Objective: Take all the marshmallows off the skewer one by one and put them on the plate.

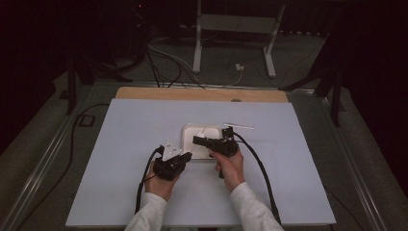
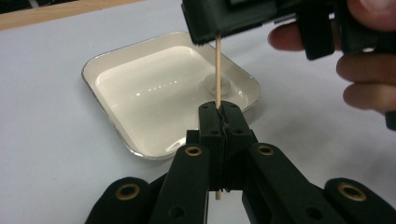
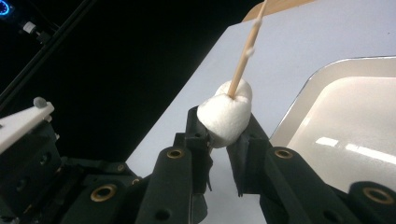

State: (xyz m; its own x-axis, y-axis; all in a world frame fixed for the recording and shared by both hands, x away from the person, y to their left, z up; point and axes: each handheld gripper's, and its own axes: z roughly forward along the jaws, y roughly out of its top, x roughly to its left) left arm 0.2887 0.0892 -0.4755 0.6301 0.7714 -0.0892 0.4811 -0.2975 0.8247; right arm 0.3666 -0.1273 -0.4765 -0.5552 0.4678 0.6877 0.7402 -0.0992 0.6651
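My right gripper is shut on a white marshmallow. A thin wooden skewer is stuck through the marshmallow. My left gripper is shut on the lower part of that skewer, which rises into the underside of the right gripper. In the high view both grippers meet over the near edge of a white square tray, the left gripper from the near left and the right gripper above it. A small pale round thing lies in the tray.
A pale blue sheet covers the table, and a wooden strip shows at its far edge. A thin white stick lies just beyond the tray's right corner. Cables and white frame legs are on the floor behind.
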